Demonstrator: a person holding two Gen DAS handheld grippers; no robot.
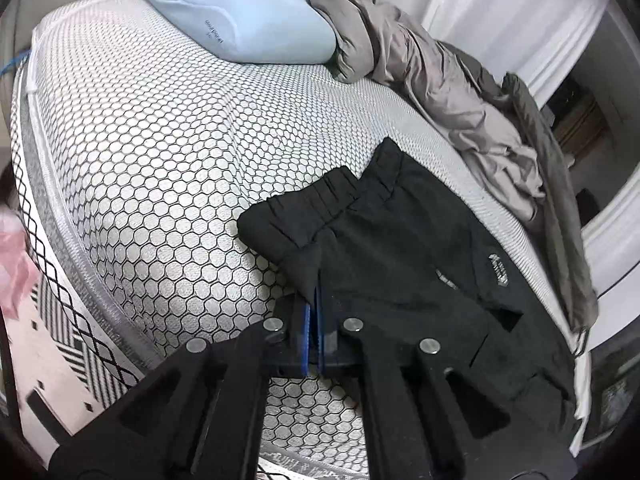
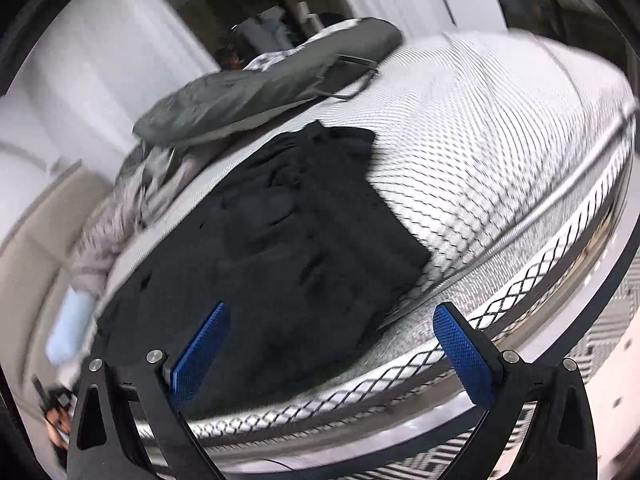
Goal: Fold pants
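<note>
Pants (image 1: 400, 256) of black woven cloth with an elastic waistband lie partly folded on the bed's white mattress (image 1: 152, 152) printed with a dark honeycomb pattern, near its edge and just beside a rumpled grey-brown quilt (image 1: 452, 92); a pale blue pillow (image 1: 236, 16) sits well apart at the head. The left hand-held gripper (image 1: 314, 300) is clenched, its blue pads pinching the near edge of the black cloth just below the waistband. The right hand-held gripper (image 2: 332, 344) is released, its blue fingers (image 2: 200, 356) spread wide and hovering over the other end of the garment, touching nothing that can be seen. The step in hand looks like taking hold for the next fold: one corner is secured, the other not yet. The next move likely calls for the right one to close on the matching edge, so both lift together. A small light emblem on the pants (image 1: 498, 268) and tiny print on the pillow are both too small to read.
</note>
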